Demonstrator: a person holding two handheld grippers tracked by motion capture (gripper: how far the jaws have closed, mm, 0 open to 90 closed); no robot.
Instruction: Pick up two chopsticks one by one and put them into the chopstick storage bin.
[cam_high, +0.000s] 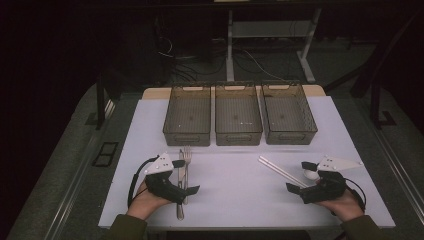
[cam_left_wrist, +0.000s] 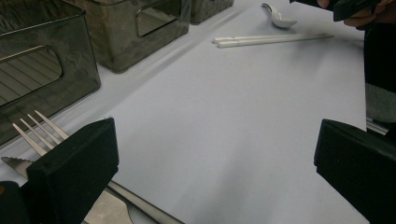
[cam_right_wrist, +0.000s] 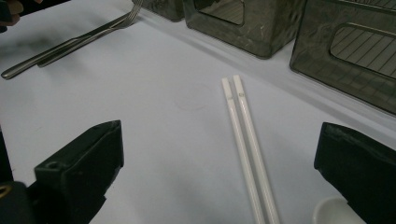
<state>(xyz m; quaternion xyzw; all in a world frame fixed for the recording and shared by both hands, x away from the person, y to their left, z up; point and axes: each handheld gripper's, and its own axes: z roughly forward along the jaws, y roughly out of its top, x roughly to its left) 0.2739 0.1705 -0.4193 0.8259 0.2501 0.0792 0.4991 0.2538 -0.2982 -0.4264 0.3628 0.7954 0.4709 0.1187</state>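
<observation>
A metal fork (cam_high: 187, 154) and a knife (cam_high: 180, 202) lie side by side on the white mat (cam_high: 235, 192) at the front left. My left gripper (cam_high: 186, 176) hovers over them, open and holding nothing. In the left gripper view the fork tines (cam_left_wrist: 39, 128) and the serrated knife blade (cam_left_wrist: 11, 163) lie by the left jaw of the open gripper (cam_left_wrist: 215, 140). Two white chopsticks (cam_high: 279, 170) and a white spoon (cam_high: 311, 175) lie at the front right. Beside them my right gripper (cam_high: 300, 176) is open; the chopsticks (cam_right_wrist: 245, 140) run between its wide jaws (cam_right_wrist: 219, 140), untouched, the spoon (cam_right_wrist: 331, 212) by the right jaw.
Three grey see-through bins stand in a row at the back of the mat: left (cam_high: 187, 137), middle (cam_high: 238, 137), right (cam_high: 290, 136). Bare mat lies between the two grippers. Beyond the table are a dark floor, cables and desk legs.
</observation>
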